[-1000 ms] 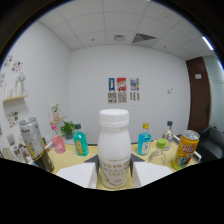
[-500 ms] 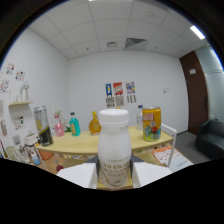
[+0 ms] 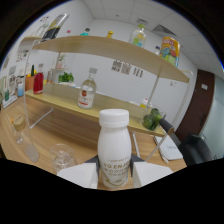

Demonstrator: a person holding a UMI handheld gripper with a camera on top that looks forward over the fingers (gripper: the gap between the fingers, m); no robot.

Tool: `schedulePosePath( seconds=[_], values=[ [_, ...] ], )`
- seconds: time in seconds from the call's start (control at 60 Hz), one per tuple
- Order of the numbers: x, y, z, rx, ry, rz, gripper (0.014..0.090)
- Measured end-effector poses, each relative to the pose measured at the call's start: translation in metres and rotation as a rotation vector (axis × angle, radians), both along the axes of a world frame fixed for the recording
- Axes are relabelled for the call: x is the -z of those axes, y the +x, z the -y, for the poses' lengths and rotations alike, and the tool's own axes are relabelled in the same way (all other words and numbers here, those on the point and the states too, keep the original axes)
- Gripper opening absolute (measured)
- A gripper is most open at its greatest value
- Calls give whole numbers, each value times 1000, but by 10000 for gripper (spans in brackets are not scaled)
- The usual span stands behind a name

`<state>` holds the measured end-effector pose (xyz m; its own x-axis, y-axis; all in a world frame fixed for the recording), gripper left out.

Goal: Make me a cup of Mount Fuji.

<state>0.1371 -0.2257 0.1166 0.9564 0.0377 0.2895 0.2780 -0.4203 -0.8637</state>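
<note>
Between the fingers [image 3: 114,176] stands the white bottle [image 3: 113,148], clamped on both sides and carried tilted above the desk [image 3: 60,131]. Just ahead of the fingers, a little to the left, stands an empty glass [image 3: 62,157]. I think the bottle may slip, or knock this glass, if it comes down too quickly.

view tilted | shelf [image 3: 115,50] overhead | glass [image 3: 62,156] near (left of fingers)
</note>
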Motion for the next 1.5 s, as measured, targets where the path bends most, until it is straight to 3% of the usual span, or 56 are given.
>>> schedulePosePath(
  seconds=[0.267, 0.617, 0.8, 1.117, 1.3, 1.45, 1.5],
  values=[
    [-4, -6, -5, -208, -43, 536, 473],
    [5, 0, -11, -443, -161, 1246, 474],
    [-4, 6, -18, -461, -204, 1444, 476],
    [-6, -2, -24, -505, -203, 1491, 474],
    [-18, -16, -18, -489, -95, 1229, 481],
    [-27, -37, -3, -422, -7, 685, 485],
    [-38, -45, 0, -398, 58, 499, 484]
  ],
)
